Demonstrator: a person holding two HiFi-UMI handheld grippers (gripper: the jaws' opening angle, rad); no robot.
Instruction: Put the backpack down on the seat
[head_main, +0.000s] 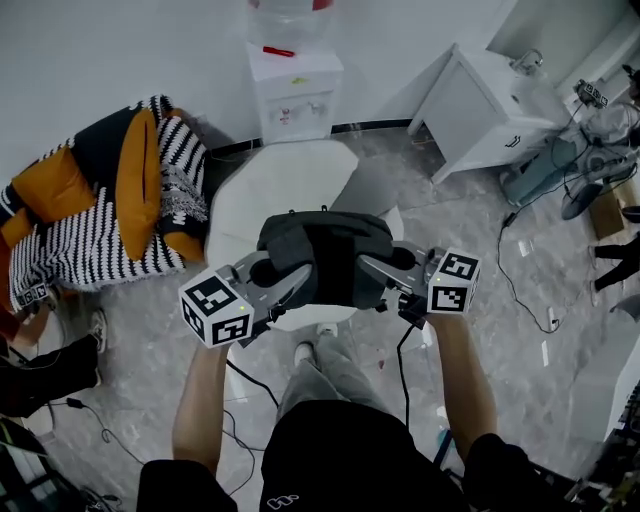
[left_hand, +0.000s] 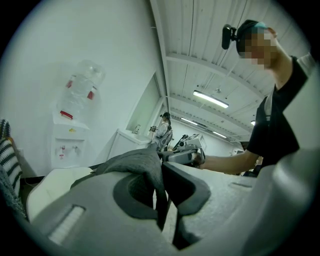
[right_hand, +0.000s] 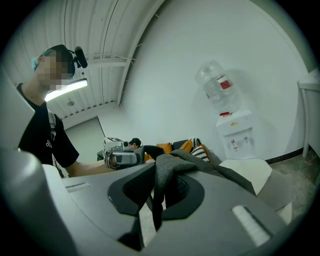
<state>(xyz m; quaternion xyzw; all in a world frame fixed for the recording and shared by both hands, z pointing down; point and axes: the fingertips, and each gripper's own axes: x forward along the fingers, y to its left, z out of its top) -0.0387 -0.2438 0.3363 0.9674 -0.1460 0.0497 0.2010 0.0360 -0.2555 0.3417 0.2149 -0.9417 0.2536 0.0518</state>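
Left gripper (head_main: 287, 285) and right gripper (head_main: 378, 268) each clamp backpack (head_main: 325, 250) fabric on opposite sides, so it hangs level just above the seat (head_main: 285, 185), ready for lowering.

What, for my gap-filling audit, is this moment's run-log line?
left gripper: shut on backpack | right gripper: shut on backpack | backpack: over white seat | release: not yet

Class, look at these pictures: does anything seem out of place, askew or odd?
Nothing spilled or broken. The backpack hangs over the white seat, its fabric pinched by the left gripper and right gripper. The striped blanket lies rumpled; cables trail across the floor.
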